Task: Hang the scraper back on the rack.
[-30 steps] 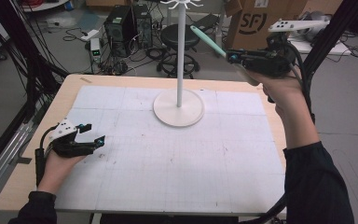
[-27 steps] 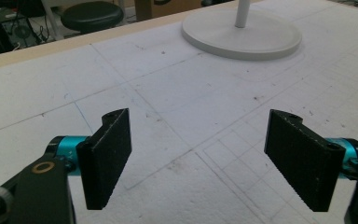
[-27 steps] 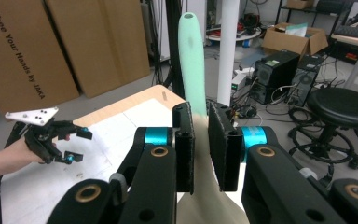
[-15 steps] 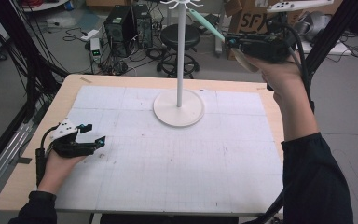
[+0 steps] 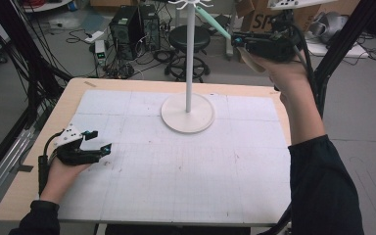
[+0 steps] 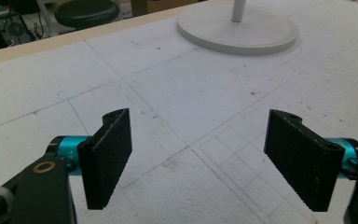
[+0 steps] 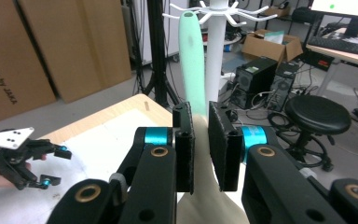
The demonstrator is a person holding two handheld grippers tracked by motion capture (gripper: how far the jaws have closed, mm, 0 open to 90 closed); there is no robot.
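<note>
White tabletop (image 5: 127, 196) below; your right claw (image 7: 200, 140) clamped the mint spatula (image 7: 192, 60), handle aimed up at the rack hooks (image 7: 214, 11) just beside; left claw (image 6: 198, 158) apart, idle.

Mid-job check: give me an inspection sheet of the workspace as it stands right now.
Surface: white gridded mat on a wooden table, lightly scuffed.
Job's things: mint-green spatula, handle end up beside the hooks of the white hook stand.
Clutter: nothing seen on the mat.
Grippers: right gripper shut on the spatula, raised; left gripper open, low over the mat.
Cables: bundles along the table's left edge.
Surroundings: stool, computer towers, cardboard boxes.
</note>
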